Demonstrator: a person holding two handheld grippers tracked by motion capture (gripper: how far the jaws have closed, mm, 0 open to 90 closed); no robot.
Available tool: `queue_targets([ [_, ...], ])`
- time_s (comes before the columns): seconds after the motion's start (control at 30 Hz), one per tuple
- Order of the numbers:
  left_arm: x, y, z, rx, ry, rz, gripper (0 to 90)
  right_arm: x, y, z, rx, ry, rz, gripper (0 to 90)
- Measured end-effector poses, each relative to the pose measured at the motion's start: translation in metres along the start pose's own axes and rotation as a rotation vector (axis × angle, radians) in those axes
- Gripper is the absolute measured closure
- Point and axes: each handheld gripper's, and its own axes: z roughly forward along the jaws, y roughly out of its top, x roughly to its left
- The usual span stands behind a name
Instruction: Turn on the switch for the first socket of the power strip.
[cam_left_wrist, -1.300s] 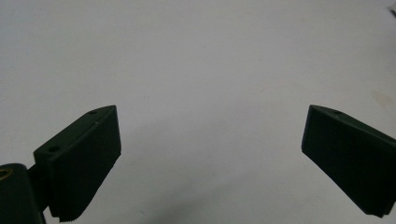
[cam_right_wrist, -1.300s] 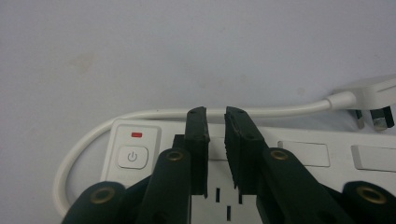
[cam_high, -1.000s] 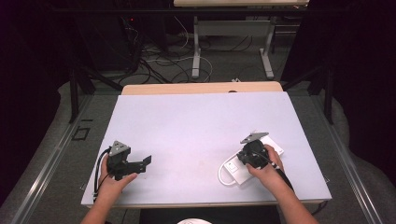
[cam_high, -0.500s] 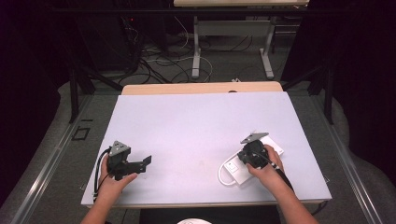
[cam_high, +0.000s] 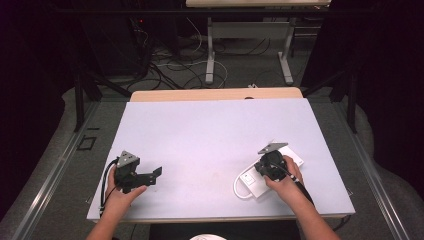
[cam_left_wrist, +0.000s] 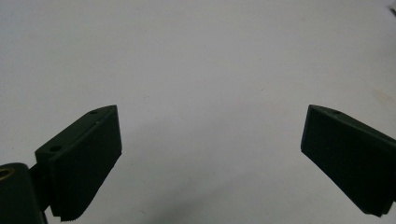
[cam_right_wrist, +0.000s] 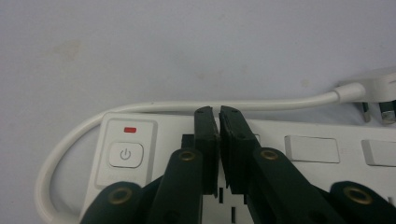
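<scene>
i am holding my right hand-held gripper (cam_right_wrist: 218, 112) over the power strip (cam_high: 272, 170) at the near right of the table (cam_high: 210, 135), its jaws clenched together with nothing between them, the tips sitting on the strip's top face just past the button (cam_right_wrist: 125, 154) with the red light. the strip is lying with its long axis slanting away to the right, the button end nearest me, its white cable (cam_right_wrist: 70, 140) looping round that end and running along the far side to the plug (cam_right_wrist: 378, 100). my left hand-held gripper (cam_left_wrist: 210, 154) is resting well apart at the near left, jaws released wide over bare table. so the strip is lying directly under my right hand, far from my left, and i am judging that any next move belongs to the right
</scene>
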Motion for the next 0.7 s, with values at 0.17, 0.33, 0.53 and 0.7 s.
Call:
queue_targets([
  [0.17, 0.0007, 0.0006, -0.0013, 0.017, -0.011, 0.003, 5.2, -0.0001, -0.0013, 0.0009, 0.006, 0.018, 0.020, 90.0],
  [0.33, 0.0007, 0.0006, -0.0010, 0.016, -0.011, 0.003, 5.2, -0.0010, -0.0018, 0.0012, -0.002, 0.022, 0.023, 90.0],
  [0.53, 0.0006, 0.0003, -0.0003, 0.009, -0.008, 0.002, 5.2, -0.0009, -0.0024, 0.0009, -0.002, 0.026, 0.030, 90.0],
  [0.7, 0.0006, 0.0003, -0.0003, 0.009, -0.008, 0.001, 5.2, -0.0013, -0.0031, 0.0007, -0.006, 0.029, 0.042, 90.0],
])
